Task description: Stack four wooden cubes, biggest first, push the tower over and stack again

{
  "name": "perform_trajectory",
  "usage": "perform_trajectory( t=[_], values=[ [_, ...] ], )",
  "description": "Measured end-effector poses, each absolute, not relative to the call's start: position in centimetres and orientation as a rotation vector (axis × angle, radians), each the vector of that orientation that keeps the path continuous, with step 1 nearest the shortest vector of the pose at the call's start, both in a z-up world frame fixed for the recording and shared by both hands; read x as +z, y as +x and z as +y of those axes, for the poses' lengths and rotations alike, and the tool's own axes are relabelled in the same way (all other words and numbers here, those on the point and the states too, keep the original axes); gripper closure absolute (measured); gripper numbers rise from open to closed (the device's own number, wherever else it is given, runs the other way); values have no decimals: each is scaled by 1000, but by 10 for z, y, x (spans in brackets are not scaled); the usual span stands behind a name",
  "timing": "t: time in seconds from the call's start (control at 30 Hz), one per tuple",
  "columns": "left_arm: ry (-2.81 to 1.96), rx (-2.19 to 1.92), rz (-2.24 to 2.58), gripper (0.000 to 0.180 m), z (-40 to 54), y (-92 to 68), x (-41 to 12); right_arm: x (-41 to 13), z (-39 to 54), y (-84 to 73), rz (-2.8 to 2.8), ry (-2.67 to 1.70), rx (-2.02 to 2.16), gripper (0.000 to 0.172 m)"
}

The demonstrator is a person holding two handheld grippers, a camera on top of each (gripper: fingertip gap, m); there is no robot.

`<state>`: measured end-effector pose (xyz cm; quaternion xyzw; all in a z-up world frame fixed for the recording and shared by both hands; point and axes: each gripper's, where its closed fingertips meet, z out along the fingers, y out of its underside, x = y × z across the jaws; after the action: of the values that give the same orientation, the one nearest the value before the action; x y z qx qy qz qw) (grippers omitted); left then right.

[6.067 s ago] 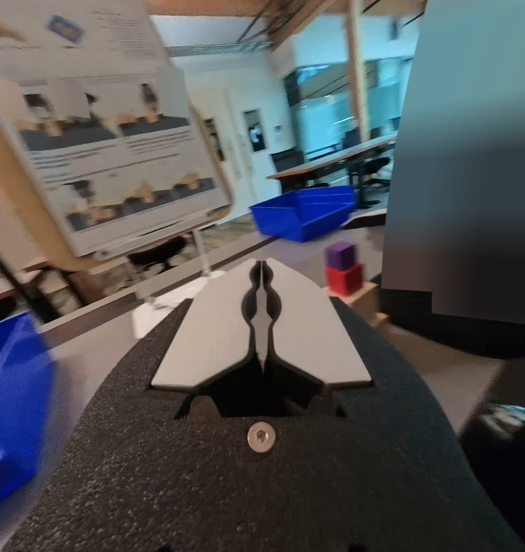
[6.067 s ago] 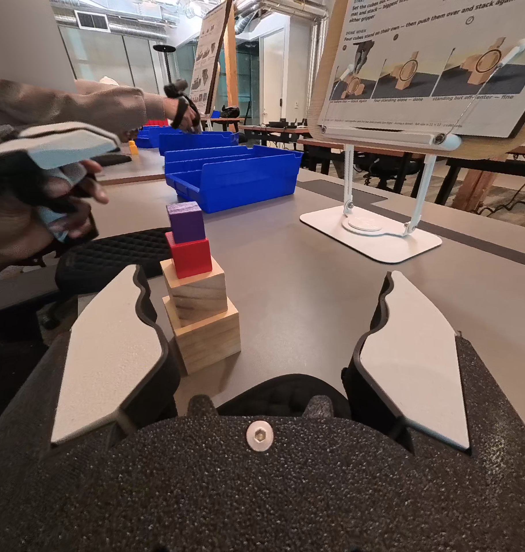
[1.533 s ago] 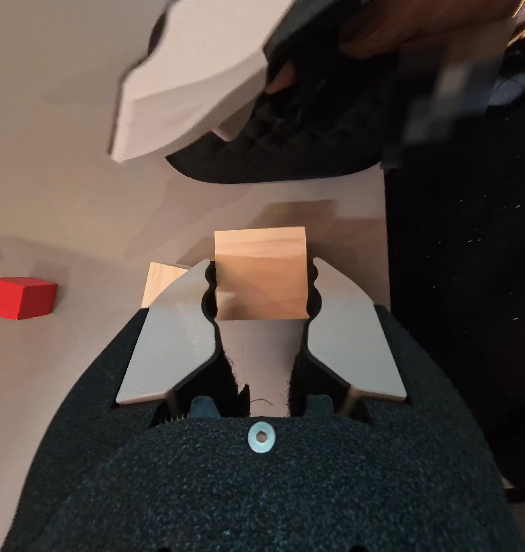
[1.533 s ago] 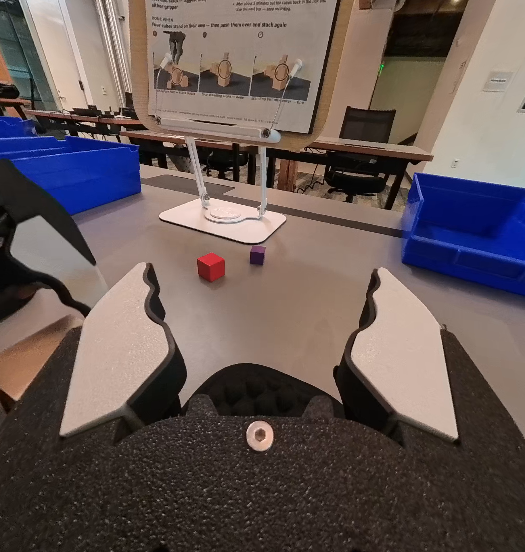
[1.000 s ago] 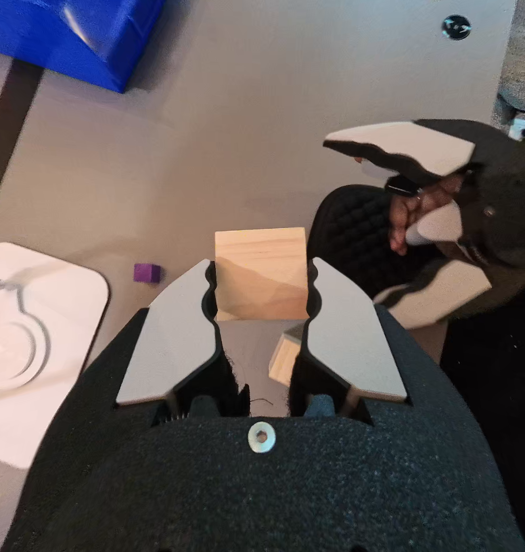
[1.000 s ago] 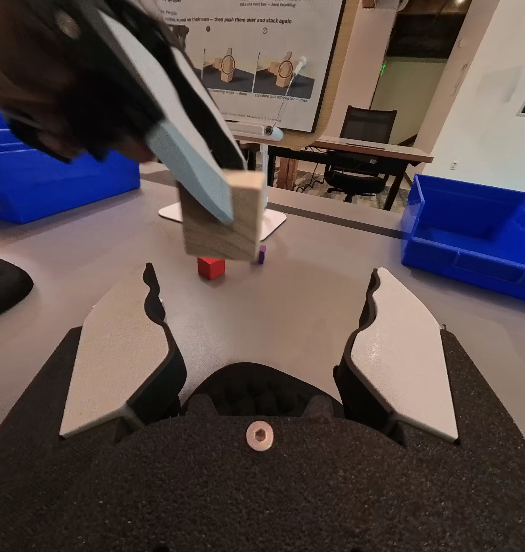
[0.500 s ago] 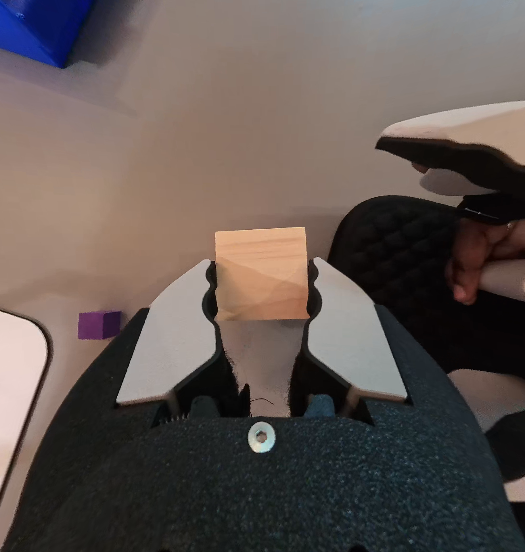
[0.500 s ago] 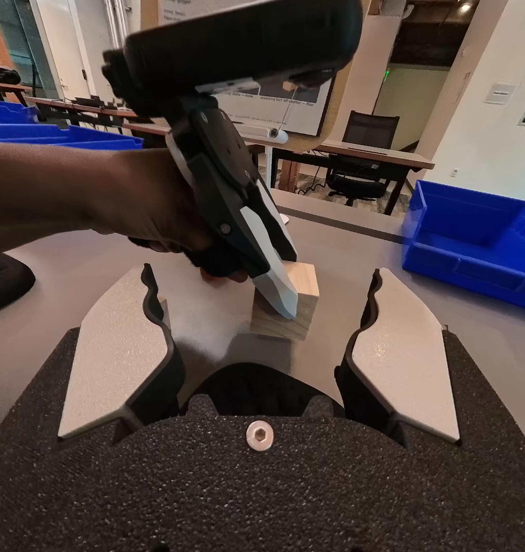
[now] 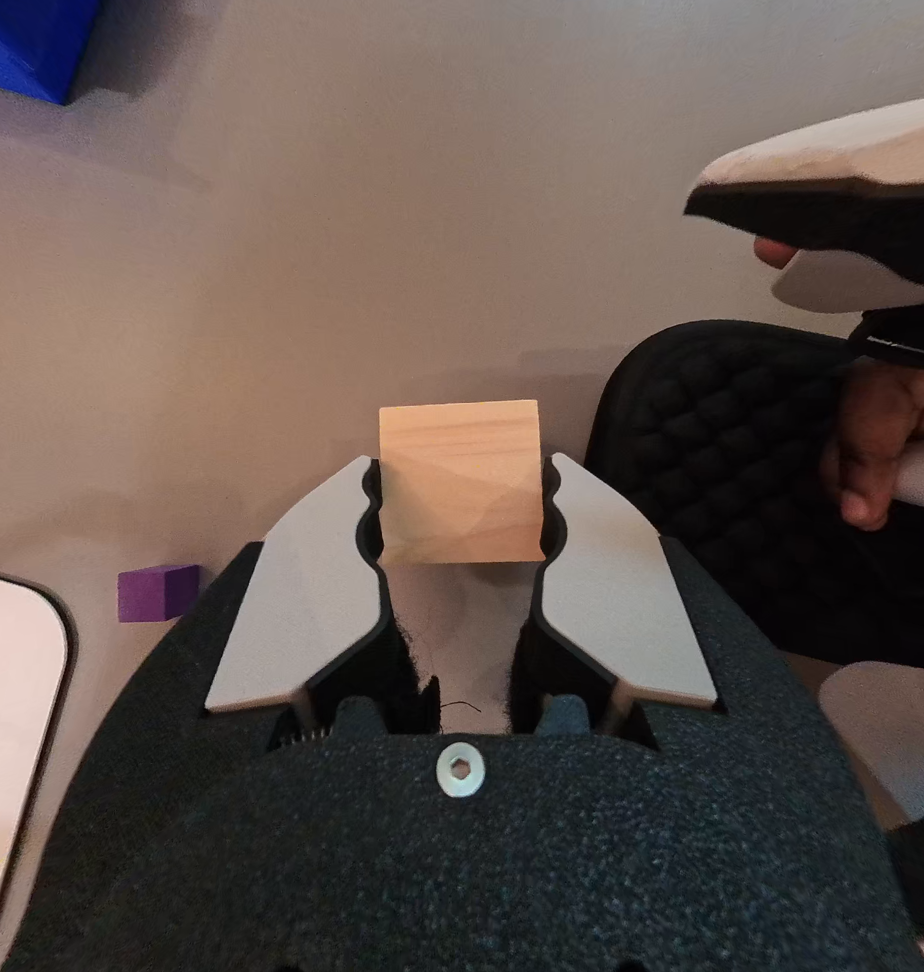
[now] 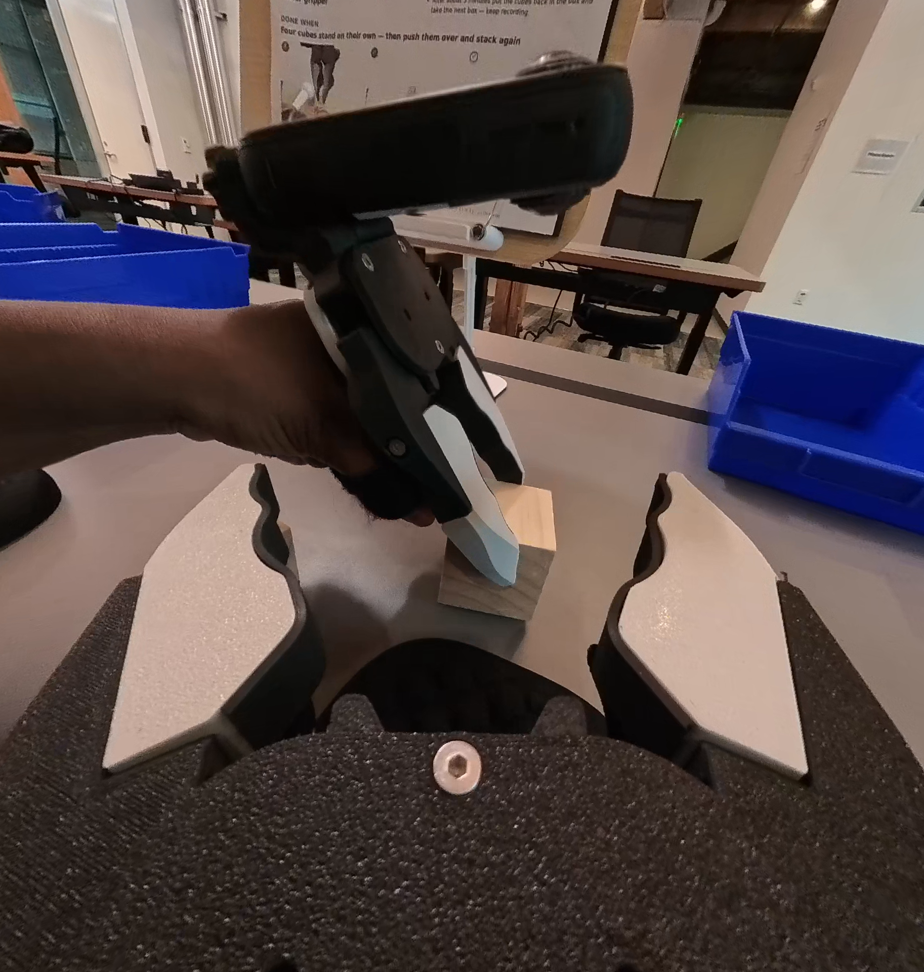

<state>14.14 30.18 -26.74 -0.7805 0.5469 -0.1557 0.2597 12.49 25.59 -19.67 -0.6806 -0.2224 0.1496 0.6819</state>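
My left gripper (image 9: pixel 460 465) is shut on a light wooden cube (image 9: pixel 459 489), both pads pressed on its sides. In the right wrist view the left gripper (image 10: pixel 494 531) points steeply down and the wooden cube (image 10: pixel 528 573) sits at the grey table surface (image 10: pixel 633 447). My right gripper (image 10: pixel 460 473) is wide open and empty, just short of that cube. A second wooden cube (image 10: pixel 286 542) peeks from behind its left finger (image 10: pixel 213 605). A small purple cube (image 9: pixel 157 593) lies on the table left of my left gripper.
A black padded mat (image 9: pixel 712 447) lies to the right, with the right gripper's finger (image 9: pixel 828 152) and a hand (image 9: pixel 891 436) over it. Blue bins stand at the right (image 10: pixel 817 421) and left (image 10: pixel 107 263). A white stand base (image 9: pixel 13 710) is close by. My hands' fingertips stand some 9 cm from each other.
My left gripper carried the wooden cube through the air and brought it down to the table in front of the right gripper, still gripped. The right gripper stayed open and still.
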Motion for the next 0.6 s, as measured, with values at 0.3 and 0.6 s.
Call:
perform_trajectory(
  t=[0.3, 0.6],
  values=[
    [-2086, -451, 1411, 90, 307, 139, -258, -196, 256, 125, -497, -1526, 340, 42],
    [-1840, -515, 1099, 34, 315, 73, -188, -196, 256, 125, -499, -1525, 345, 42]
  ],
)
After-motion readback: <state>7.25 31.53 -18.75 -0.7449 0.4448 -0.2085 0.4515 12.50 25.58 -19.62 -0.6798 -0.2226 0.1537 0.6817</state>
